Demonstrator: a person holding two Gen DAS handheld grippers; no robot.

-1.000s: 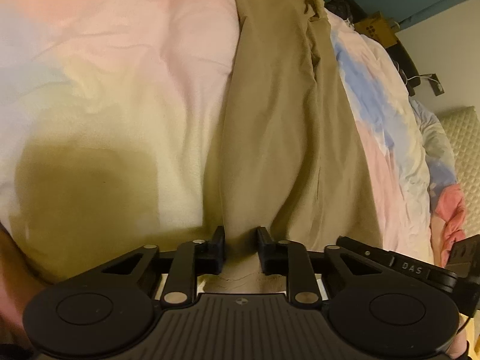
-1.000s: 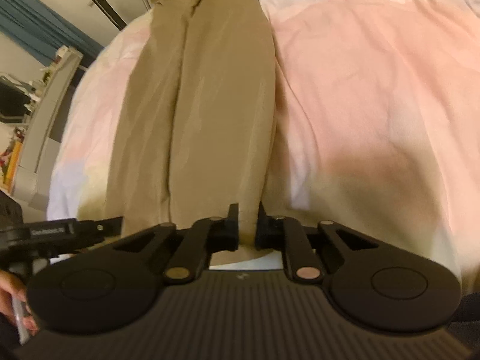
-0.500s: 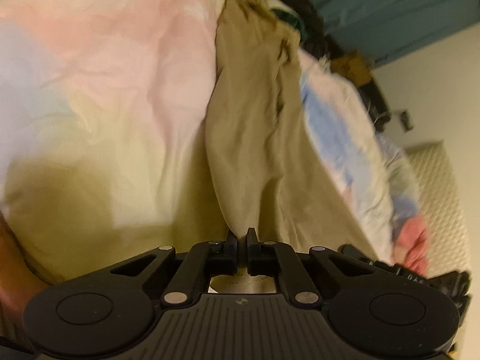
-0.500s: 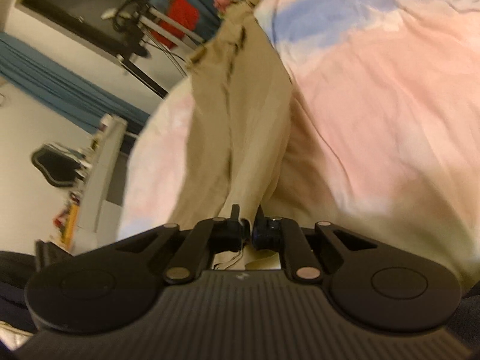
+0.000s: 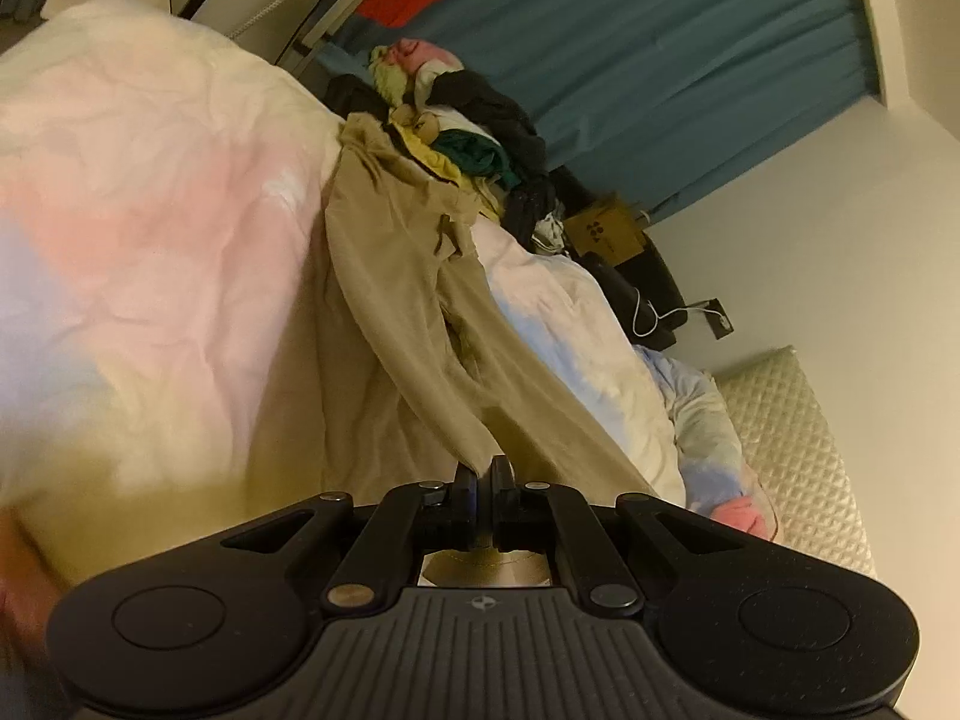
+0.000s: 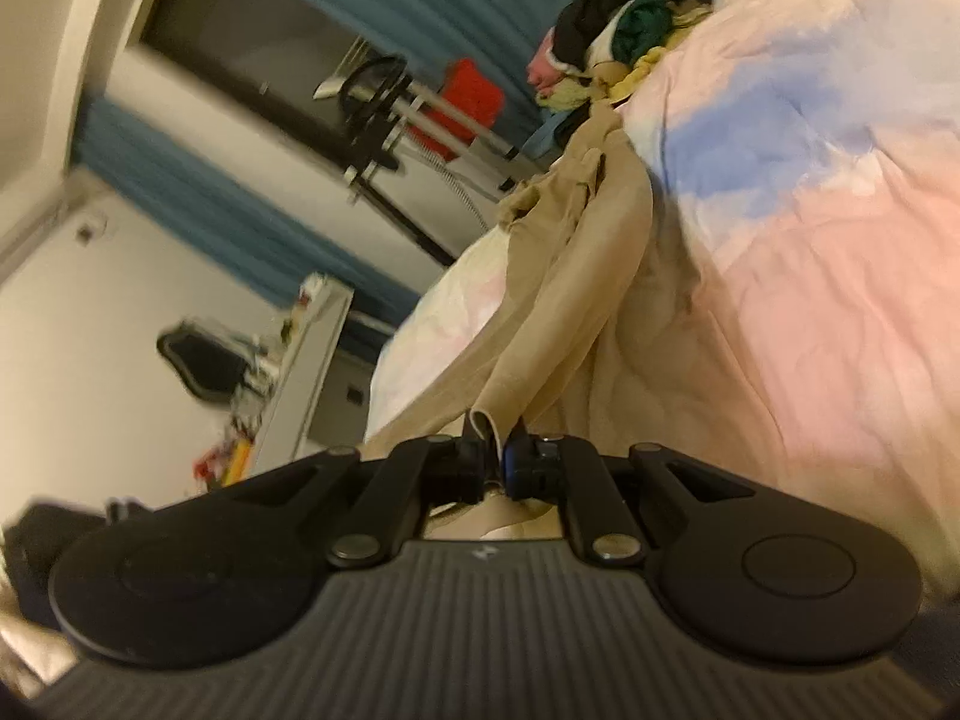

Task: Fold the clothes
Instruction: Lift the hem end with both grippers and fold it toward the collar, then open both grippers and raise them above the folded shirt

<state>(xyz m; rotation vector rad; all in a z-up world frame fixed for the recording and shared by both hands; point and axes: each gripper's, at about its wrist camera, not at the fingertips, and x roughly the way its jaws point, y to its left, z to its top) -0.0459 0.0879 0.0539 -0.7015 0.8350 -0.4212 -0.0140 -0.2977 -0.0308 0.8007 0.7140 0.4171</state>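
Both claws are clamped on the near end of a pair of khaki trousers (image 5: 414, 324): the left claw (image 5: 483, 471) pinches one corner of the hem, the right claw (image 6: 499, 457) the other, with a fold of cloth showing between its fingers. The trousers run lengthwise away from the claws over the pastel duvet (image 5: 150, 252), near end lifted, waistband still resting on the bed beside a pile of clothes (image 5: 474, 120). The step in hand looks like carrying the hems over toward the waistband to halve the length. To do it well, keep both claws level and equally far apart so the cloth stays taut between them, move them together, and lay the hems squarely on the waistband before letting go.
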